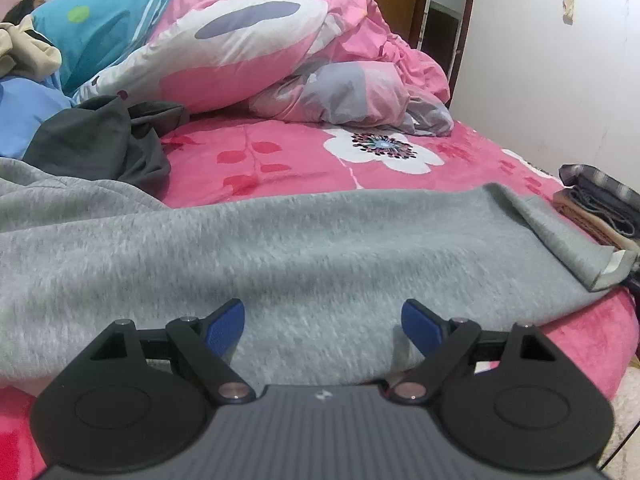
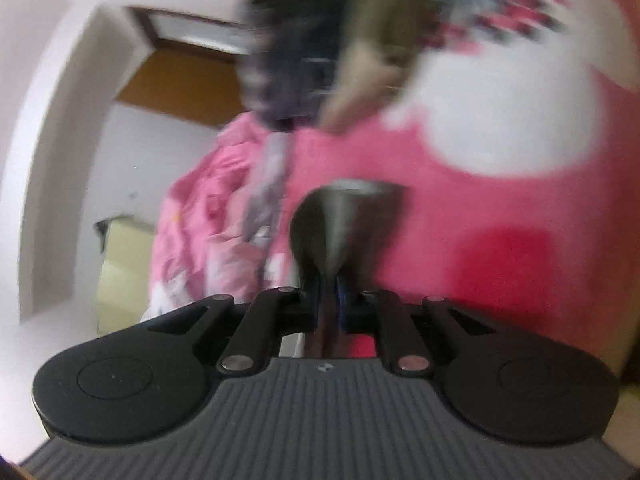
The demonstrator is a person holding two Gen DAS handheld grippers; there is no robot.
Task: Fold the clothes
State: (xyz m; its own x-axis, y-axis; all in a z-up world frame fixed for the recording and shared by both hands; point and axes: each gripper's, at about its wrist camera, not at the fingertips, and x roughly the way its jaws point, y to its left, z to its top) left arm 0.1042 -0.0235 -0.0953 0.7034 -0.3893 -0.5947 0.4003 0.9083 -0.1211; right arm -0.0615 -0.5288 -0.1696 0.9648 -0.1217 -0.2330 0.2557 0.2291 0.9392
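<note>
A light grey garment (image 1: 280, 248) lies spread across the near side of the pink flowered bed (image 1: 304, 160), its right end folded back on itself. My left gripper (image 1: 323, 320) hovers low over the garment's near edge. It is open, its blue pads (image 1: 224, 328) wide apart with nothing between them. The right wrist view is blurred and rolled over. In it my right gripper (image 2: 332, 300) is shut on a bunched fold of grey cloth (image 2: 344, 224), which fans out beyond the fingertips above the pink sheet (image 2: 500, 240).
A crumpled pink quilt (image 1: 280, 52) fills the far side of the bed. A dark grey garment (image 1: 104, 140) lies at the left, with blue and beige cloth behind it. A stack of folded clothes (image 1: 600, 200) sits at the bed's right edge by the white wall.
</note>
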